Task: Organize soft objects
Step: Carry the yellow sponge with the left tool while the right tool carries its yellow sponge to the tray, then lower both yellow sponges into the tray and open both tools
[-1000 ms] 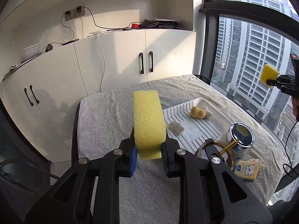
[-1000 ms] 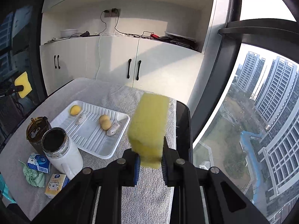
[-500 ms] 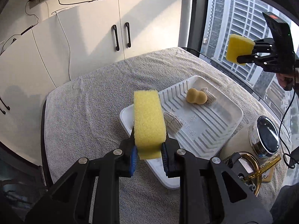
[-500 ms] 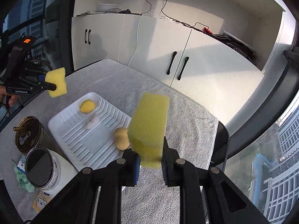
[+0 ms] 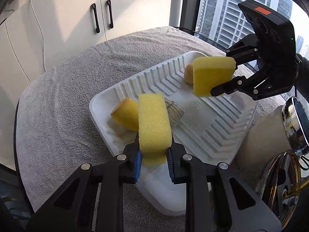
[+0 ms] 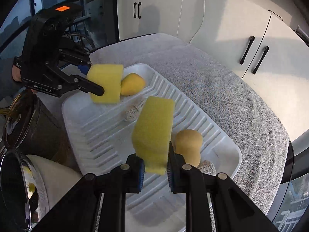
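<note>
Both grippers are over the white ribbed tray (image 5: 222,133) w/ a yellow sponge each. Left gripper (image 5: 154,161) is clamped on its sponge (image 5: 154,123), held upright above the tray's near end, right by a yellow wedge-shaped foam piece (image 5: 125,114) and a knitted scrap (image 5: 174,113). Right gripper (image 6: 154,171) pinches the other sponge (image 6: 153,133) next to a tan gourd-shaped toy (image 6: 188,145) in the tray. Tray sits on a grey towel (image 5: 63,89) covering the worktop.

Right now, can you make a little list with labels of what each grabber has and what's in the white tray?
left gripper: shut on a yellow foam sponge
right gripper: shut on a second yellow foam sponge
white ribbed plastic tray: holds small yellow soft pieces and knitted beige pieces
under tray: grey towel
</note>
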Tool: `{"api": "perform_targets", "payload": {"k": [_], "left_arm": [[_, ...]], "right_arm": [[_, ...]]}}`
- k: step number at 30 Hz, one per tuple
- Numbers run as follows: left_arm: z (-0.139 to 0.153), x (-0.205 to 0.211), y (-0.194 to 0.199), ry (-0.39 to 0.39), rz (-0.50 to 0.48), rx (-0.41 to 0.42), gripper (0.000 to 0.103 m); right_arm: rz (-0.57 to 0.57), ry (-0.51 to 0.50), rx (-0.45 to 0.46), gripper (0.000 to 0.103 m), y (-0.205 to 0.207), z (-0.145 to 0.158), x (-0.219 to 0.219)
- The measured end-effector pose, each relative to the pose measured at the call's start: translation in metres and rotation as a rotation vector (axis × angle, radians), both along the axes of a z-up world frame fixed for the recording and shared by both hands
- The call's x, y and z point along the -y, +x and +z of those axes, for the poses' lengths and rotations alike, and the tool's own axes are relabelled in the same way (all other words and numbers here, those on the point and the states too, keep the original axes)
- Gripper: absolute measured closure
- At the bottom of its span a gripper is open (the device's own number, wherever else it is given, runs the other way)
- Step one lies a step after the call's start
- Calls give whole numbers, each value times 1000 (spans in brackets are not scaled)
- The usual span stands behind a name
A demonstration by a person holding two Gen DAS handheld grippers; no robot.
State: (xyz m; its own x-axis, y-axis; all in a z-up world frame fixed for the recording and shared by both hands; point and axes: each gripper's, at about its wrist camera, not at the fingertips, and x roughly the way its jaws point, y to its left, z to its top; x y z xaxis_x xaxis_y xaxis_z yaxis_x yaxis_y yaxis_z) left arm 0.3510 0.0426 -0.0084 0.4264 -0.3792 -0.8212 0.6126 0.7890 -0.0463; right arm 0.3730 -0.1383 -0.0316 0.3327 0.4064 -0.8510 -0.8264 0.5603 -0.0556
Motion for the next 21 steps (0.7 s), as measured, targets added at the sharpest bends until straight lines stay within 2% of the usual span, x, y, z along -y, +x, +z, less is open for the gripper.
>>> {"api": "perform_targets", "payload": {"k": [5, 17, 21], "left_arm": [[-5, 1, 2, -10, 4, -5, 83], [-10, 3, 9, -43, 14, -24, 80], [-18, 3, 9, -25, 16, -49, 79]], "right_arm": [[6, -6, -22, 82, 0, -16, -4], [5, -5, -12, 79, 1, -22, 1], [2, -20, -4, 77, 0, -25, -1]]}}
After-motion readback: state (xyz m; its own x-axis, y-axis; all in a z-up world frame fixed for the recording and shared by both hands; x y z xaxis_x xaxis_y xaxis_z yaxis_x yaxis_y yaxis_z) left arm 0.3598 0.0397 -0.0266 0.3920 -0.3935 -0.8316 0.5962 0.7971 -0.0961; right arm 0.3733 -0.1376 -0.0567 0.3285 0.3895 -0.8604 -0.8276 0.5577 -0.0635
